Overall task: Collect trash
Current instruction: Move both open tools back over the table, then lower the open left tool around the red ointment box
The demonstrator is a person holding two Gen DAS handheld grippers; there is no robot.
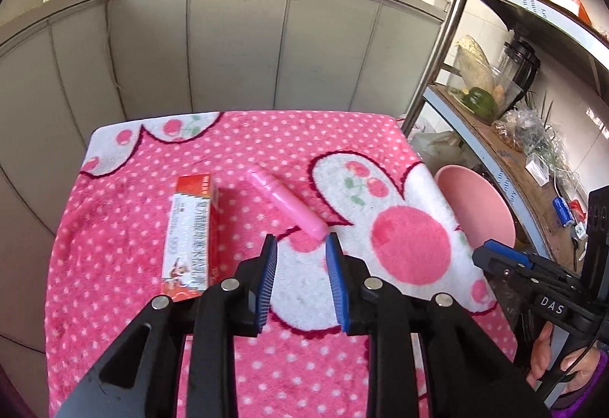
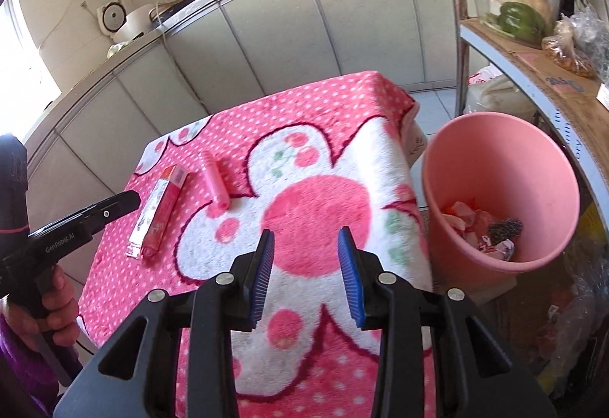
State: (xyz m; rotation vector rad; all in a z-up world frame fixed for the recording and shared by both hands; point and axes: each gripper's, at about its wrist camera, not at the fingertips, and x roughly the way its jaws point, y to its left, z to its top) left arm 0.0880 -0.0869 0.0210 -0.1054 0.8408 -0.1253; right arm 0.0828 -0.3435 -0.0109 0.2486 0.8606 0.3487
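1. Judged from how things lie, the task is partly done. The round pink plastic bin [image 2: 502, 197] just off the right edge of the worktop [image 2: 304, 212], which is covered in a pink dotted fleece cloth, already holds crumpled paper scraps [image 2: 479, 228] and something dark and wiry.
2. Two items are left on the cloth: a long red-and-white cardboard box [image 1: 192, 239] with printed lettering, and a pink plastic tube [image 1: 287, 203] lying beside it, apart from it.
3. The left gripper [image 1: 300, 241] hovers with its blue-padded fingers [image 1: 271, 266] parted and holding nothing. The near end of the tube sits just ahead of the gap, close to the right fingertip; I cannot tell whether they touch. The tube looks like the next pick.
4. The right gripper [image 2: 306, 237] hangs over the white-and-pink flower pattern, fingers spread wide and empty, with neither item between them.
5. The left wrist view shows the tube's end at the fingertips and the box's print, but only the bin's rim.
6. The right wrist view looks down into the bin, revealing its contents, and shows the left gripper from the side, near the box; there the two items appear small and far off.
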